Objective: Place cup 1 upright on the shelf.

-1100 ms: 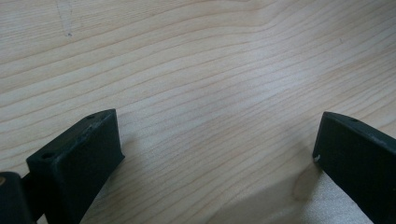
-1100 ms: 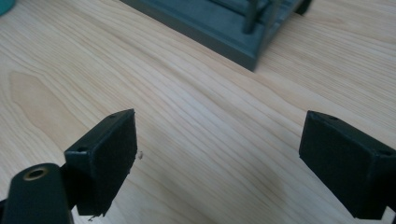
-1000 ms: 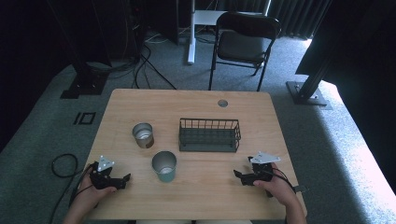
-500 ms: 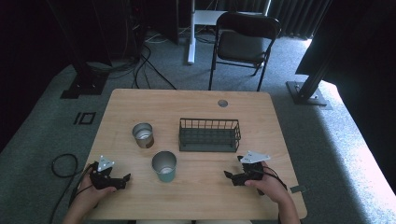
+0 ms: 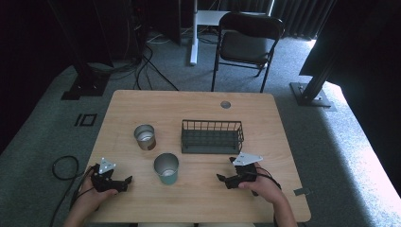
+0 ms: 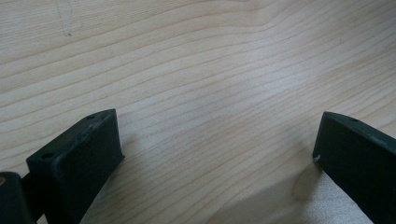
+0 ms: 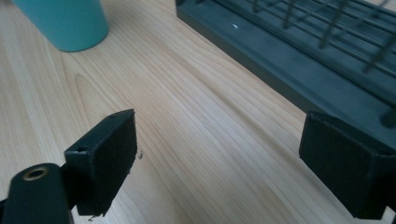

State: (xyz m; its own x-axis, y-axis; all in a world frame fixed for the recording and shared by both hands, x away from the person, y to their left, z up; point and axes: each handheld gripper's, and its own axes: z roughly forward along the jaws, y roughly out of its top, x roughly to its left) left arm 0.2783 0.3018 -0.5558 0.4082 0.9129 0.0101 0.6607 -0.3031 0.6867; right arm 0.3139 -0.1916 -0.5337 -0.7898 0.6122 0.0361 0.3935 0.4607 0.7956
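While your right tool (image 5: 226, 179) sits low over the worktop (image 5: 203, 106) with its jaws wide apart and nothing between them, it points toward the teal cup (image 5: 166, 168), which stands upright near the front edge, left of that tool and in front of the black wire basket (image 5: 212, 136). Your left tool (image 5: 124, 181) rests at the front left corner, jaws also spread and empty, well short of the cup. Main risk: you come in low and fast and a jaw clips the cup wall, so it skids or tips; it looks light and empty. In the right gripper view the basket's base (image 7: 299, 60) is just beside the far jaw, so a wide swing could snag it and drag the basket. The steel cup (image 5: 144, 136) stands behind the teal one, apart from it; a hard push could knock one into the other. Close squarely around the wall, not the rim.
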